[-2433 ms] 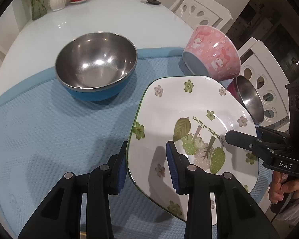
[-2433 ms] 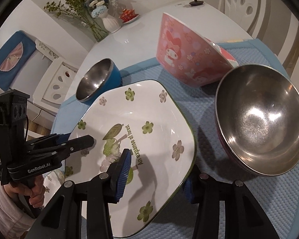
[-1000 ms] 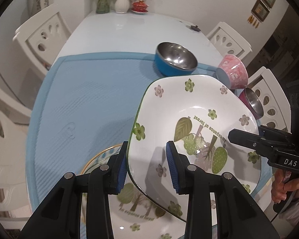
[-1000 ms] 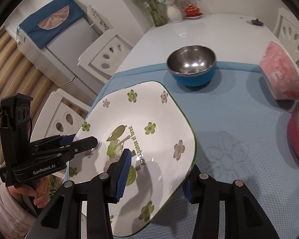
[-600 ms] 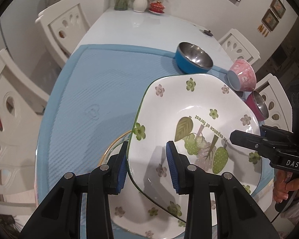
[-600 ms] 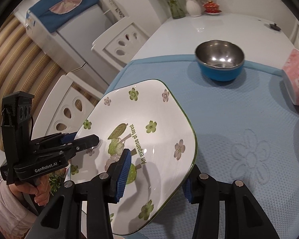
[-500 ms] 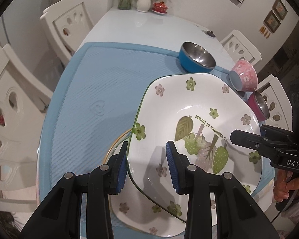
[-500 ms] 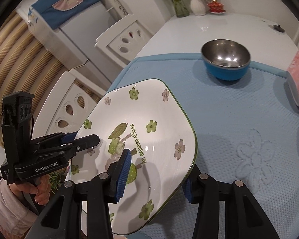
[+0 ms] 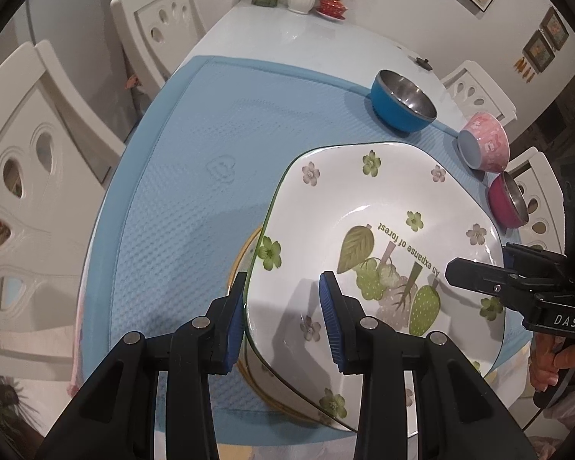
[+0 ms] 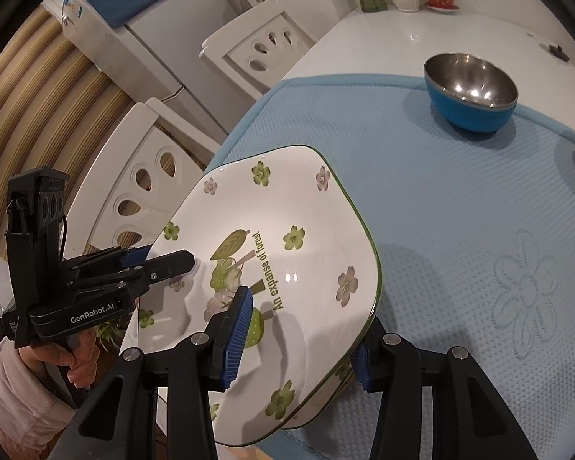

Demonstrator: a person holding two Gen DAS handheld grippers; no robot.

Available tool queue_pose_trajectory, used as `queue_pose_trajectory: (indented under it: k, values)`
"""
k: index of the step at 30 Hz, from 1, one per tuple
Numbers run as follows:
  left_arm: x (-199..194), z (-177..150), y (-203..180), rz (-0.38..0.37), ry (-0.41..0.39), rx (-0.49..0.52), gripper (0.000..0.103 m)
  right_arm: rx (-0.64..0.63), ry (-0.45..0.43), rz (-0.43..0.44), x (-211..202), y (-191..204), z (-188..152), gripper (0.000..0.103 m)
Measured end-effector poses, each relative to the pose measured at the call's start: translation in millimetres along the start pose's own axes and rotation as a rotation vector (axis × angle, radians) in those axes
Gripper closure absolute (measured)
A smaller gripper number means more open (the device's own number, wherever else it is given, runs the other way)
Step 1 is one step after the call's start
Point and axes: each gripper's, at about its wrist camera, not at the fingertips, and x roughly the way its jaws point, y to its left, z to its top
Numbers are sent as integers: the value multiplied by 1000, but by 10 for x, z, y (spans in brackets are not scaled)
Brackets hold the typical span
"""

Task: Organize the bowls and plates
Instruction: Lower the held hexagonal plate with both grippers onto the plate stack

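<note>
— White chairs [image 9: 38,176] are ringing the white table [image 9: 306,42] in the left wrist view, and a blue mat [image 9: 218,161] is covering its near half. What are we holding?

— We are pinching the floral plate [image 9: 368,207] with the left gripper [image 9: 283,318]: one blue pad is sitting under the rim, the other on the plate's face. The right gripper [image 9: 475,272] is gripping the opposite edge. The plate is hanging over a second plate [image 9: 241,264] with a yellow rim, lying on the mat; we cannot tell if they are touching.

— And the bowls?

— We are seeing a blue steel bowl [image 9: 402,101] at the mat's far edge, a pink bowl [image 9: 485,147] tipped on its side, and a red bowl [image 9: 508,201] just beside it.

— Right wrist view?

— A fridge [image 10: 142,34] is standing behind the chairs. We are clamping the floral plate [image 10: 295,237] with the right gripper [image 10: 299,341], pads either side of the rim. The left gripper [image 10: 165,264] is holding the far edge. The blue steel bowl [image 10: 471,92] is sitting well apart on the mat [image 10: 460,199].
</note>
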Motion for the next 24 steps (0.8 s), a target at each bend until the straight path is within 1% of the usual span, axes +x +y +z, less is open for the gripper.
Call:
queue_pose_trajectory:
  k: [7,12,24]
  values:
    - [43,-113,70,4,24,-18,71,-3,36,7,57,10,-16,58]
    - [67,-155,69,14,39,-8,71,12,59,11,116,-1,-69,58]
    - [90,-188,104,15,53,-13,71,38,111,6,218,14,-123,58]
